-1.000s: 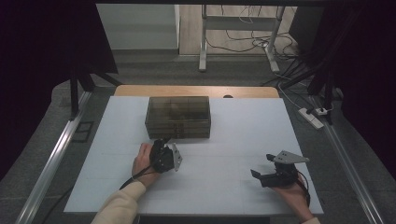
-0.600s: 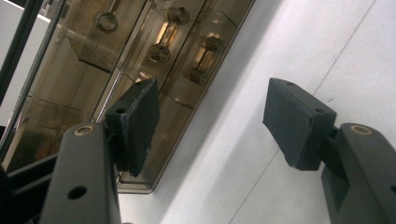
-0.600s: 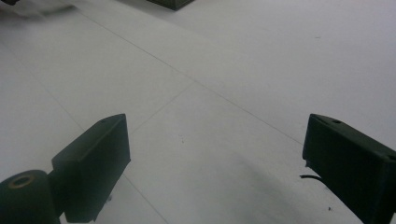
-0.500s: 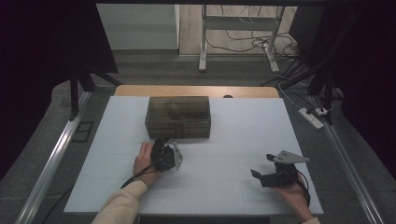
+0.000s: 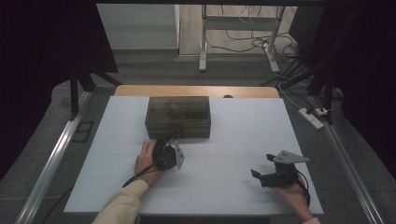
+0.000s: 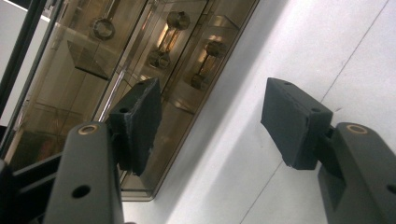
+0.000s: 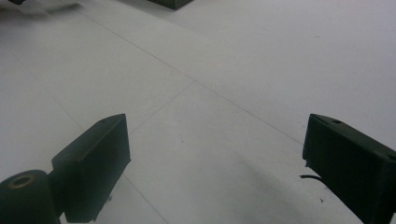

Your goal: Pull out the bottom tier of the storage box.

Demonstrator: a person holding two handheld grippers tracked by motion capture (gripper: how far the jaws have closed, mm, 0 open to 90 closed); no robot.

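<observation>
Lower left of centre in the high view, the left claw (image 5: pixel 164 150) sits just short of the smoky clear box (image 5: pixel 178 116), its jaws apart with nothing between, having just been closing a little. The box stands upper centre on the white desk (image 5: pixel 233 135); its compartments hold metal parts, hard to make out. Lower right, the right claw (image 5: pixel 263 166) gapes wide over bare desk.

No legible text, label, brand, number or sign appears in any of the three views. The smoky transparent compartment box (image 5: pixel 178 116) carries no readable marking on its lid or walls, and the metal parts seen through its wall in the left gripper view bear none that can be made out. The white table cover (image 5: pixel 233 140) in front of the box is plain apart from faint seam lines.
</observation>
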